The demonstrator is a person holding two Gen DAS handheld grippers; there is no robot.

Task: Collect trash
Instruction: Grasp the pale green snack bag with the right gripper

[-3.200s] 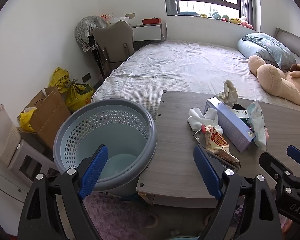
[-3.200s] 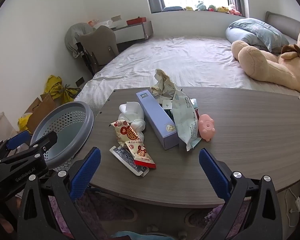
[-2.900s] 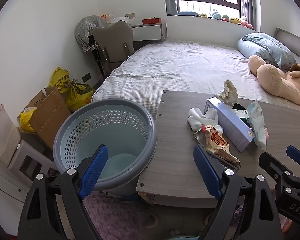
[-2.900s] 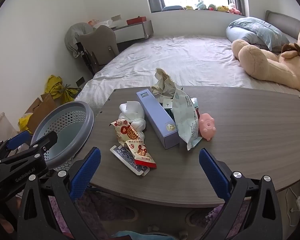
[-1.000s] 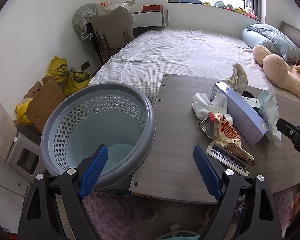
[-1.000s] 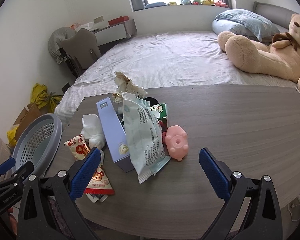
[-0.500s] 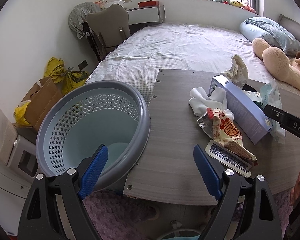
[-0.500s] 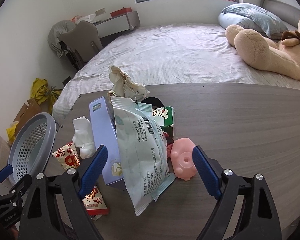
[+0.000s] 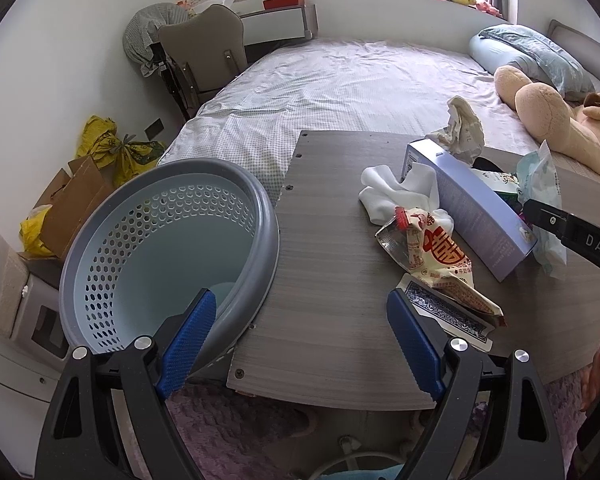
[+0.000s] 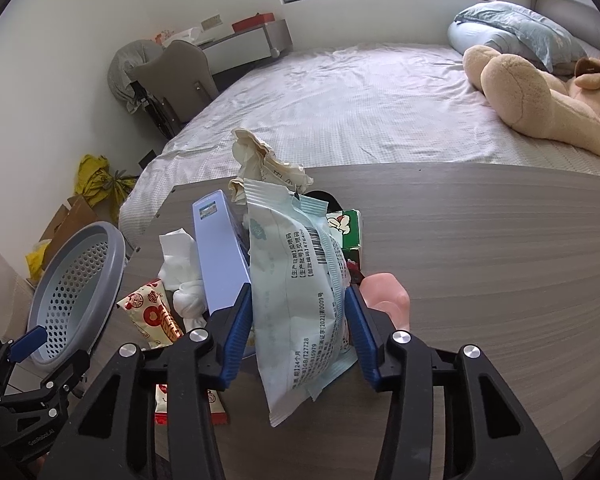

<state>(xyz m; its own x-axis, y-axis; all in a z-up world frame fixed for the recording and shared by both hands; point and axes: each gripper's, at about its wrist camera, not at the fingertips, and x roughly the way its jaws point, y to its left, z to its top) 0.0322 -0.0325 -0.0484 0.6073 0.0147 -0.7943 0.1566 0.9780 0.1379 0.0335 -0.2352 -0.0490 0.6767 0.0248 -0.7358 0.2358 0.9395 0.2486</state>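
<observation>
My right gripper [image 10: 298, 328] has its blue pads on both sides of a pale green snack packet [image 10: 300, 280] that leans on a lilac box [image 10: 220, 252]; the pads touch the packet's edges. My left gripper [image 9: 296, 336] is open and empty, low at the table's near left corner beside the grey-blue basket [image 9: 160, 256]. On the table lie a red-and-white wrapper [image 9: 436, 252], white tissue [image 9: 396, 192], crumpled paper [image 10: 260, 156], a small green carton [image 10: 346, 228] and a pink pig toy [image 10: 384, 300].
The basket also shows in the right wrist view [image 10: 76, 292], standing off the wooden table's [image 10: 480, 260] left edge. A card packet [image 9: 444, 312] lies under the wrapper. A bed [image 9: 360, 76] with a teddy bear [image 10: 540, 96] is behind the table. Boxes and yellow bags [image 9: 104, 148] sit by the wall.
My right gripper moved forward over the table and narrowed its jaws around the green packet. My left gripper drifted slightly forward and stayed open.
</observation>
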